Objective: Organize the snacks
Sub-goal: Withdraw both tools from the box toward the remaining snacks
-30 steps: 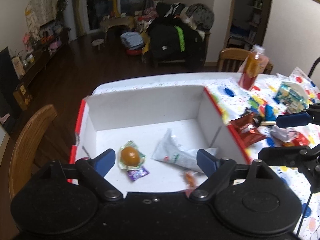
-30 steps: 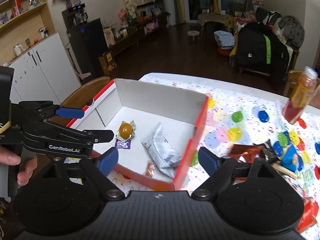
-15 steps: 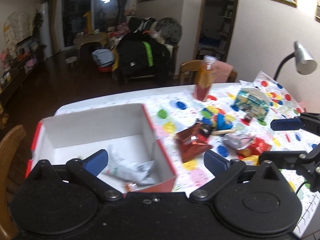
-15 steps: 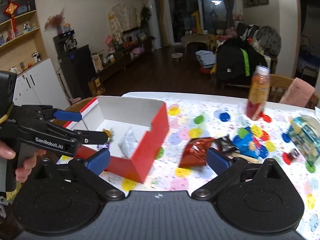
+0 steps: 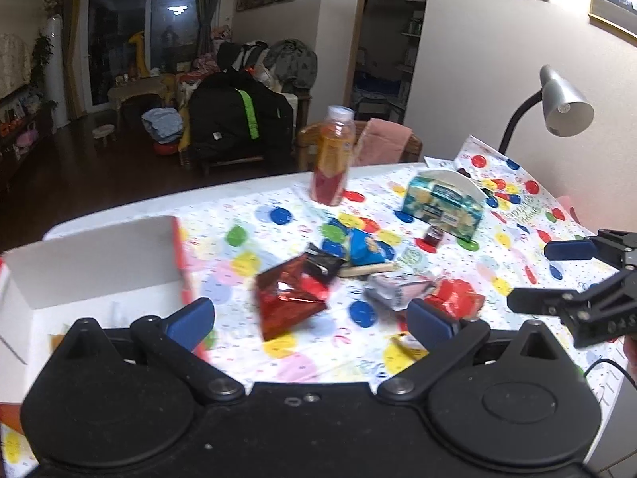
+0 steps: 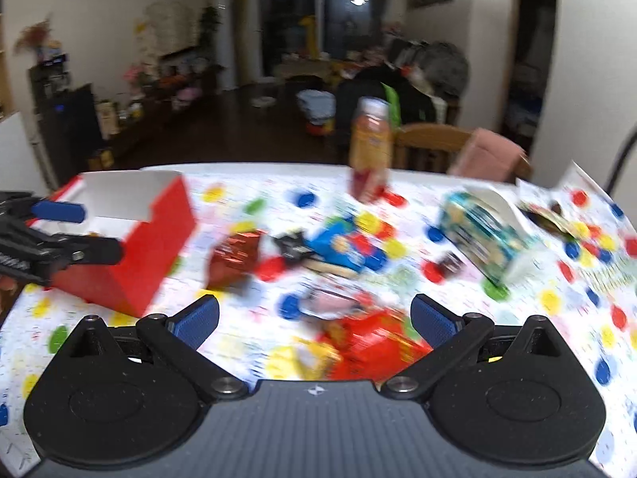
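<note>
Wide-spread left claw above red foil snack bag, polka-dot tablecloth.

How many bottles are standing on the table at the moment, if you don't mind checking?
1. A single orange drink bottle stands upright on the far side of the table, beyond the loose snack packets. Anything behind the red box would be hidden.

One red box is sitting on the surface, with one juice bottle and one tissue pack standing beyond it. Right of the box, about six snack packets are lying: one dark red, one blue, one silver, others blurred.
</note>
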Motion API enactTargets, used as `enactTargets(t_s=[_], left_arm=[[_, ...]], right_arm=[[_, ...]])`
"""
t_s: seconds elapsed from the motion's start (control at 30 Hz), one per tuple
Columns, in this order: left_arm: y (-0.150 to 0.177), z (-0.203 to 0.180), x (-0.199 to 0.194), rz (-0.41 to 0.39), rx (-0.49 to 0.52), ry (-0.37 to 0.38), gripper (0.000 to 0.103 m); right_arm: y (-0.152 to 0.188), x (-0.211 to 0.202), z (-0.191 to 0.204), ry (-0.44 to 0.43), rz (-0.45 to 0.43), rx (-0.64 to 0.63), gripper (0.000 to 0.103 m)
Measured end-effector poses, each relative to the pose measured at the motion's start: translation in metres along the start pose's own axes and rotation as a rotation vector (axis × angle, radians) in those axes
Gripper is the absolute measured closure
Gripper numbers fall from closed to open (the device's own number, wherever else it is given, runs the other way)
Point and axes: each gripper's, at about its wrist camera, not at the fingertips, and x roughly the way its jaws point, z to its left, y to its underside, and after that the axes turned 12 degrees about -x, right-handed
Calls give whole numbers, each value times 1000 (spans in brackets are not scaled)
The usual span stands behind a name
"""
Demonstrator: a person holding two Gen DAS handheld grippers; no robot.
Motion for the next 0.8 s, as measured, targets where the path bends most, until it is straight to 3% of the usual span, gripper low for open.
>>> enactTargets(t_s=[0.23,0.53,0.8], left_arm=[[14,-34,32,49,16,16,1],[42,-68,83,100,50,20,1],[59,-77,127,183,24,28,12]], right_arm=[[24,12,-43,116,50,76,0],[34,43,-75,32,131,98,0],[37,87,-82,-49,205,130,0]])
